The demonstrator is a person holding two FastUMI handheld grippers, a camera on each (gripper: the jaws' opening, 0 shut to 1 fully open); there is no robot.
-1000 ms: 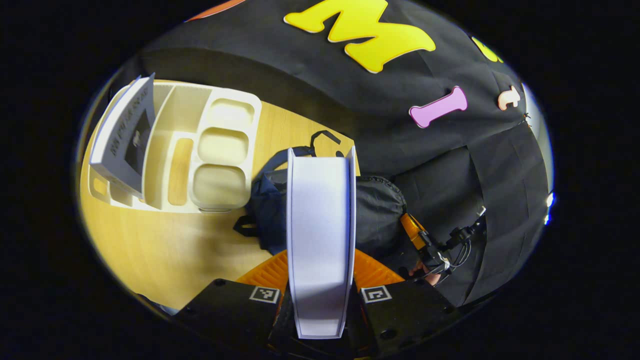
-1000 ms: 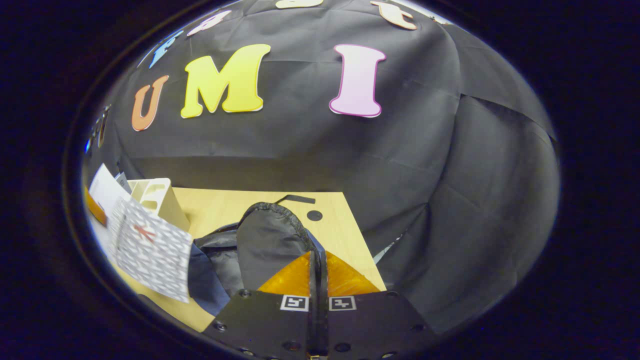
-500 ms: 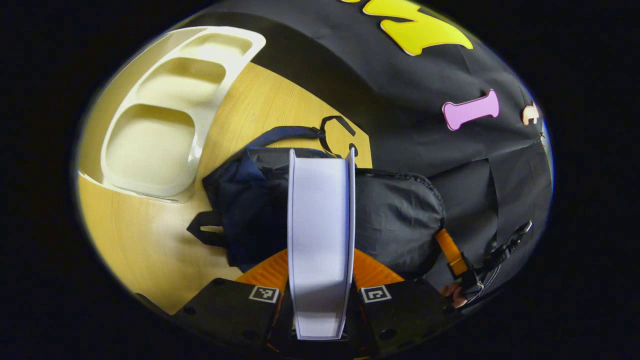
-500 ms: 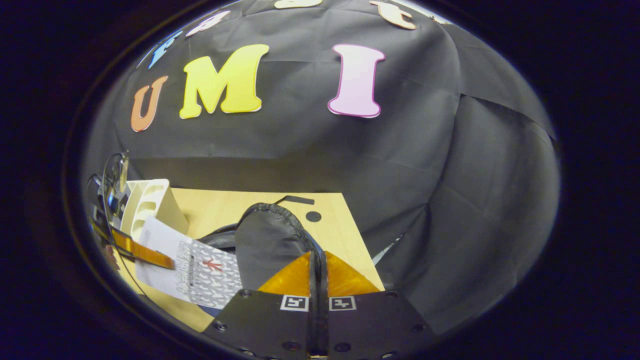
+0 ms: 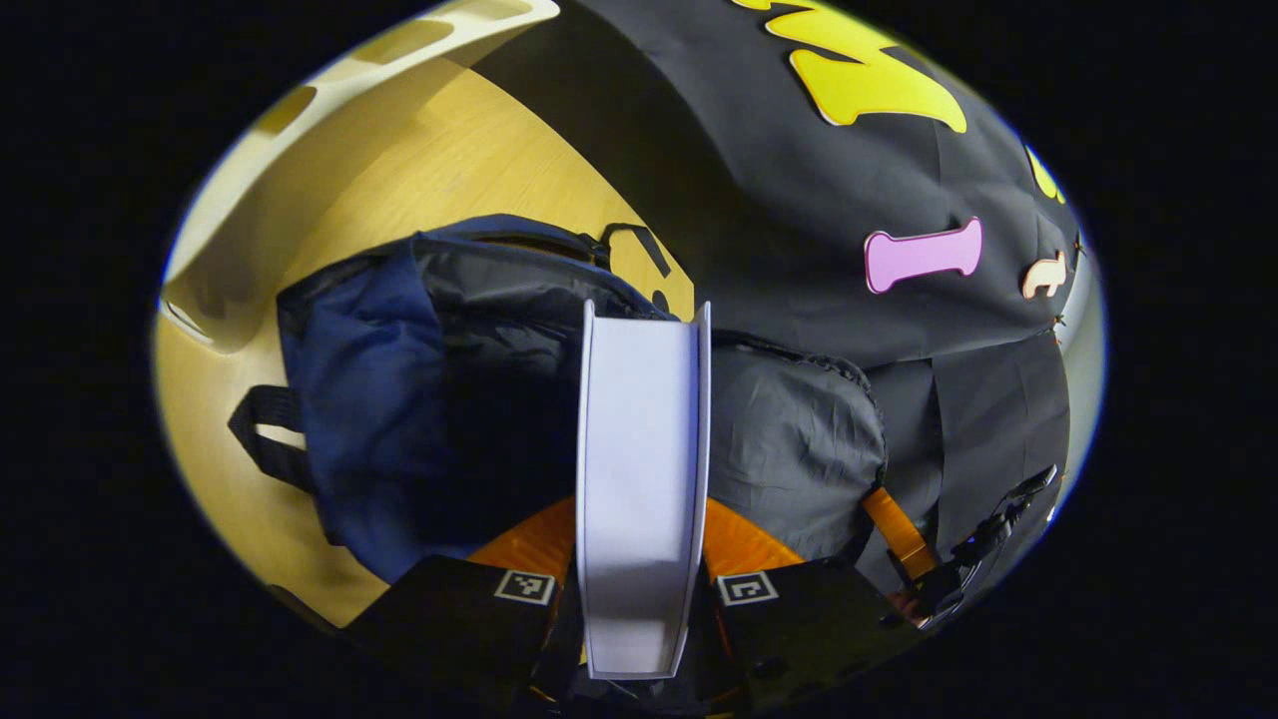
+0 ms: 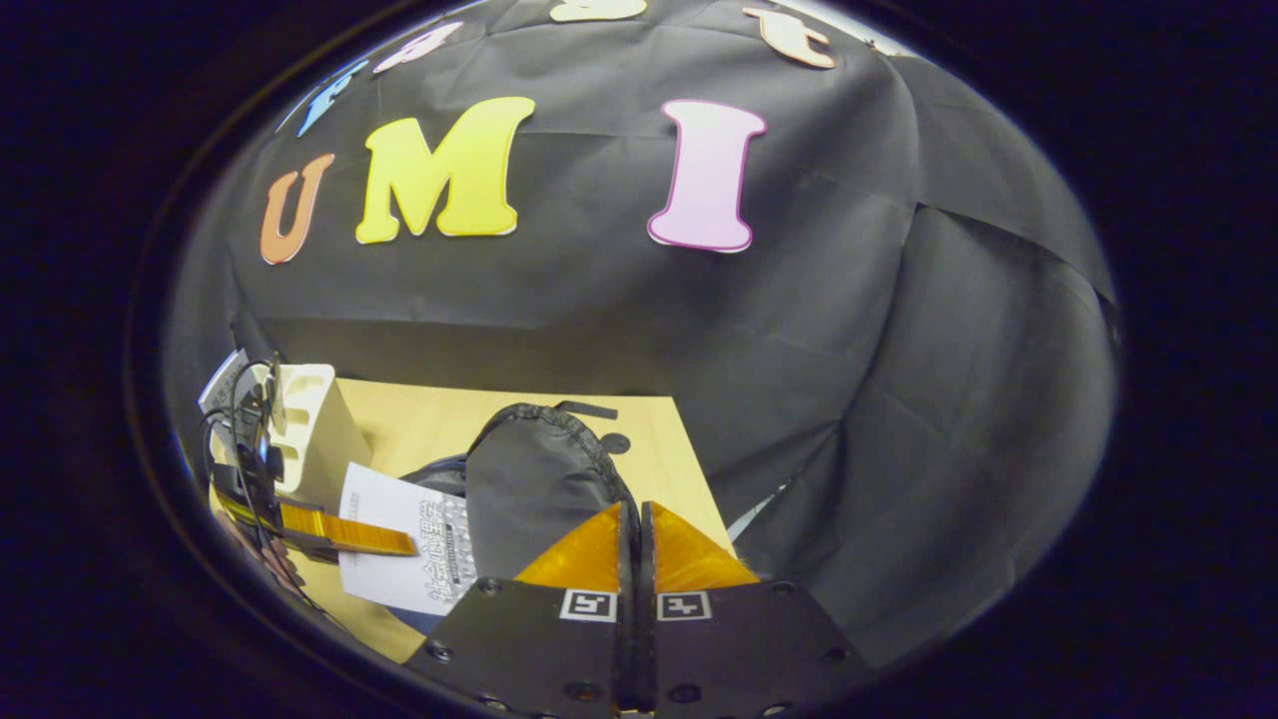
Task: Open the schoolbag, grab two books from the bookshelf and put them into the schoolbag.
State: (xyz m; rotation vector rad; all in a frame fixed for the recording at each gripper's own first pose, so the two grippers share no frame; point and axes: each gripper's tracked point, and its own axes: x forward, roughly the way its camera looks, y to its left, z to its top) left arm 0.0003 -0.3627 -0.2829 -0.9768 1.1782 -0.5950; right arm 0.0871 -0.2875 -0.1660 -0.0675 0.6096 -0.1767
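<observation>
The left gripper clamps 1 book edge-on, its long axis pointing straight ahead over the schoolbag lying just beyond on the table. The right gripper, nearer the bag's flap, pinches it closed-fingered, judging by the fabric meeting its tips.

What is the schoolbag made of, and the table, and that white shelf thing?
The schoolbag looks like thin woven nylon or polyester, matt and crinkled. The table looks like pale wood or wood-look laminate, with faint grain lines. The bookshelf looks like moulded plastic, smooth and cream, with rounded edges.
</observation>
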